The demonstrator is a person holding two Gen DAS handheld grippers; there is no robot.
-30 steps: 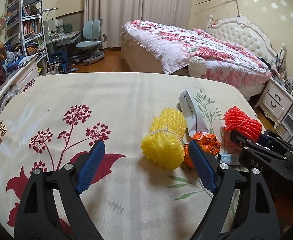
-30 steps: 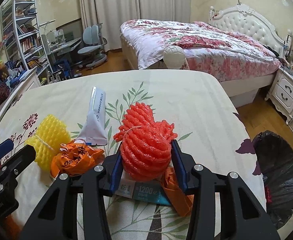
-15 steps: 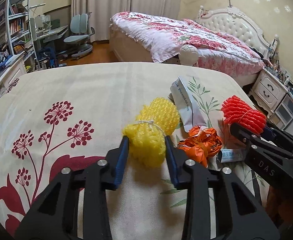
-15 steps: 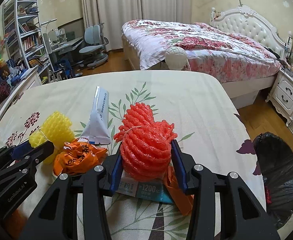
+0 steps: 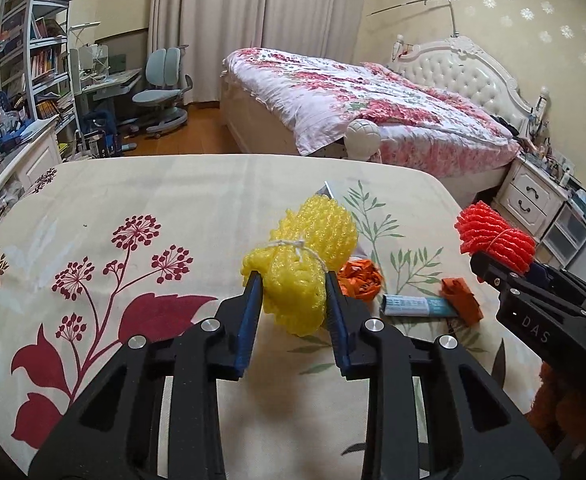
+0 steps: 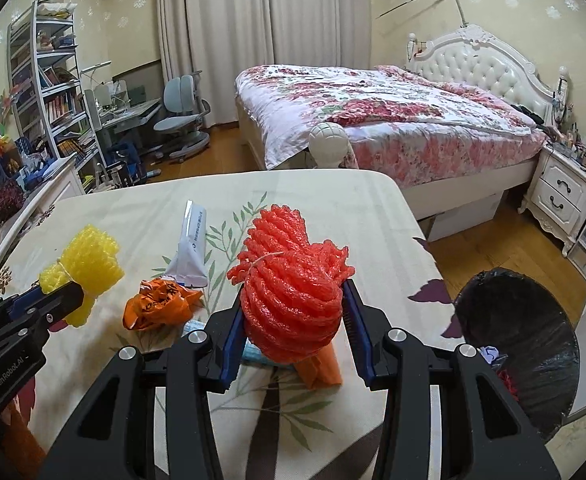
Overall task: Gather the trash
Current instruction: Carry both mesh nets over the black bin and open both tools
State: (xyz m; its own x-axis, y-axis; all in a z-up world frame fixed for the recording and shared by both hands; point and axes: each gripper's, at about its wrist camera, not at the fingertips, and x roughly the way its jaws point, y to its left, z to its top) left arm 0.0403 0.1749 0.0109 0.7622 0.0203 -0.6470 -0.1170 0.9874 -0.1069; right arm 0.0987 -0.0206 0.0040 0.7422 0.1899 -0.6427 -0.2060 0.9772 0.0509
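Fingers of the left gripper (image 5: pixel 291 298) are clamped on the yellow foam net (image 5: pixel 299 258), blue pads pressing both flanks below its string tie. Fingers of the right gripper (image 6: pixel 293 320) are clamped on the red foam net (image 6: pixel 293 292) the same way.

Both bundles ride just above the counter (image 5: pixel 133 200), held clear of the cloth.

Handling, judged: foam netting looks very light, soft and springy; it dents under the pads, so it should not slip or break. Best hold is across the thick body beneath the tie, as now. The flared top would likely collapse.

From the yellow net outward, left wrist view:
- 3 o'clock, just beside: crumpled orange wrapper (image 5: pixel 361 280).
- Further at 3 o'clock: small printed box (image 5: pixel 417 306) touching a folded orange scrap (image 5: pixel 461 300).
- 12 o'clock, mostly hidden behind the net: white pouch (image 6: pixel 193 244).

Right wrist view: black-lined bin (image 6: pixel 525 344) at 3 o'clock from the red net, on the floor beside the counter.

Change since a second ago:
- Left fingers stood wide open around the yellow net; now closed on it and lifted.
- Right grip unchanged, red net raised off the box it sat on.
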